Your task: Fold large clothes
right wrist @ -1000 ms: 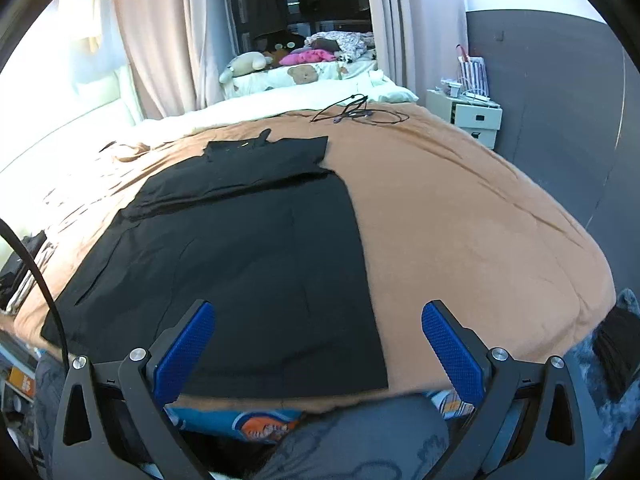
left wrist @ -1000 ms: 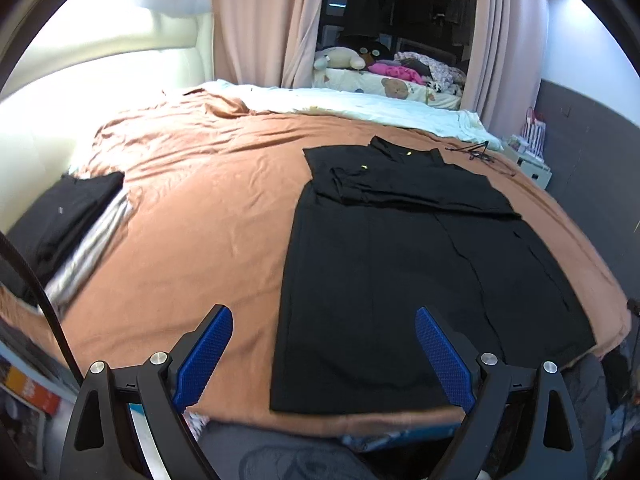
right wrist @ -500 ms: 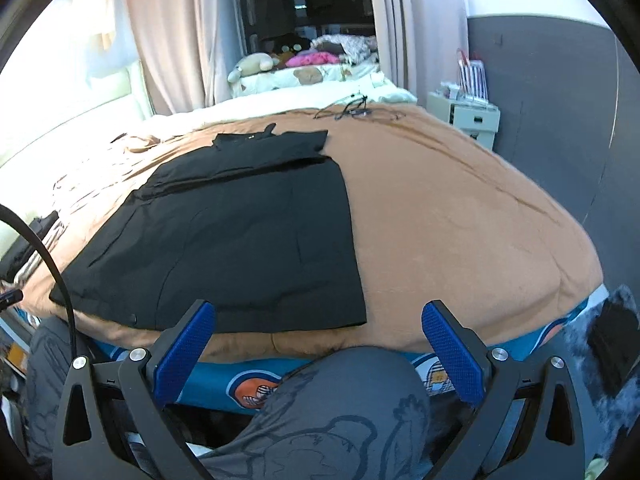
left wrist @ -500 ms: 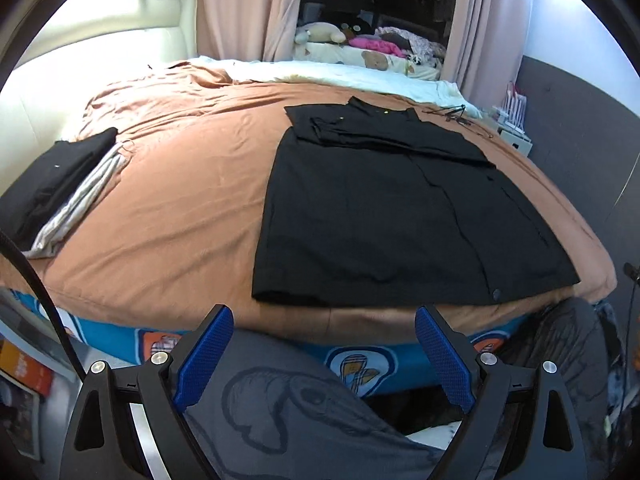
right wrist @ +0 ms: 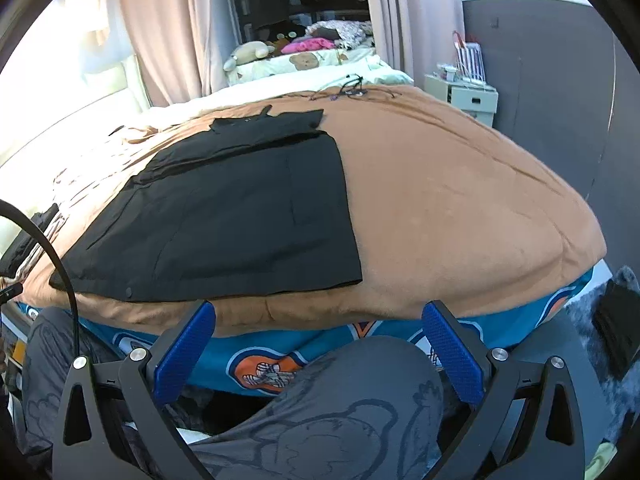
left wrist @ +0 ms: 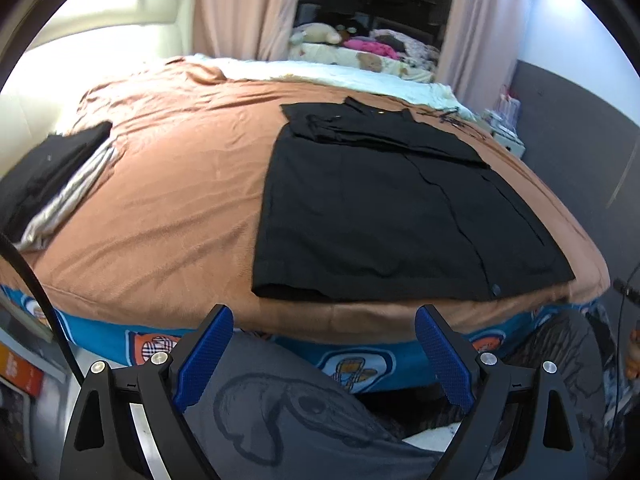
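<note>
Nearest, the left claw point(left wrist: 324, 354) and right claw point(right wrist: 318, 350) gape wide, empty, above the person's knees. Beyond, the black garment point(left wrist: 384, 208) lies flat on the bed point(left wrist: 168, 184); each claw should pinch a hem corner squarely. Farther left sit folded clothes point(left wrist: 44, 184), cables point(right wrist: 348, 88) behind; nothing blocks.

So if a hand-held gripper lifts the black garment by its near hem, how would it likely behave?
The black garment lies flat and follows the blanket's curve, so it is probably limp and would drape. It looks thin, so probably light. Its folded-over top would likely fall open if lifted from one corner.
</note>
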`<state>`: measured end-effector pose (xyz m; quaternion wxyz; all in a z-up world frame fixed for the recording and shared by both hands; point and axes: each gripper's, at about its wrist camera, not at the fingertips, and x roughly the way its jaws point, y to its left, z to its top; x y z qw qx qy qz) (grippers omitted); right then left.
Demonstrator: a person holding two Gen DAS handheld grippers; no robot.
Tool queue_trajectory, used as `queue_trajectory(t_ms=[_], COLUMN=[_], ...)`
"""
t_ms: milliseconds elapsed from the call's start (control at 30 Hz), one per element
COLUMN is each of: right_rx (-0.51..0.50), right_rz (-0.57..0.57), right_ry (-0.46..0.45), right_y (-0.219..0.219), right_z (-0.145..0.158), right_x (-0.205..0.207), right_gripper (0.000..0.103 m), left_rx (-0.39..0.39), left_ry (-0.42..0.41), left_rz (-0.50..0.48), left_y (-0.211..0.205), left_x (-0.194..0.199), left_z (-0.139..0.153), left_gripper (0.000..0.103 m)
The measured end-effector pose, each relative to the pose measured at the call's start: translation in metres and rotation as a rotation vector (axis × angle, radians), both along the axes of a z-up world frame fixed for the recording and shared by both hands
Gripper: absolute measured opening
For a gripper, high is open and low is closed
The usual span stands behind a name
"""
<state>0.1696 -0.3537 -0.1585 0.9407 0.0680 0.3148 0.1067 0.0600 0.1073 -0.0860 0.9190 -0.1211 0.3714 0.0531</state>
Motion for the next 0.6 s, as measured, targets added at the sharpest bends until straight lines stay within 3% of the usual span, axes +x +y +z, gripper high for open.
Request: queue_trajectory(t_ms=[400, 600], right_rx=[0.065, 0.106], right_rz=[-0.014, 0.005], right_ry=[0.099, 0.169], right_y=[-0.016, -0.015], right_z=[-0.023, -0.032], right_x=[0.077, 0.111], right_gripper=[0.103, 0.103], left_rx=[-0.12, -0.215], left_ry=[0.089, 0.136], left_rz=[0.073, 0.065], left_y=[0.032, 0.038], left_x=[0.06, 0.078], left_z=[-0.045, -0.06], left_gripper=[0.092, 0.073])
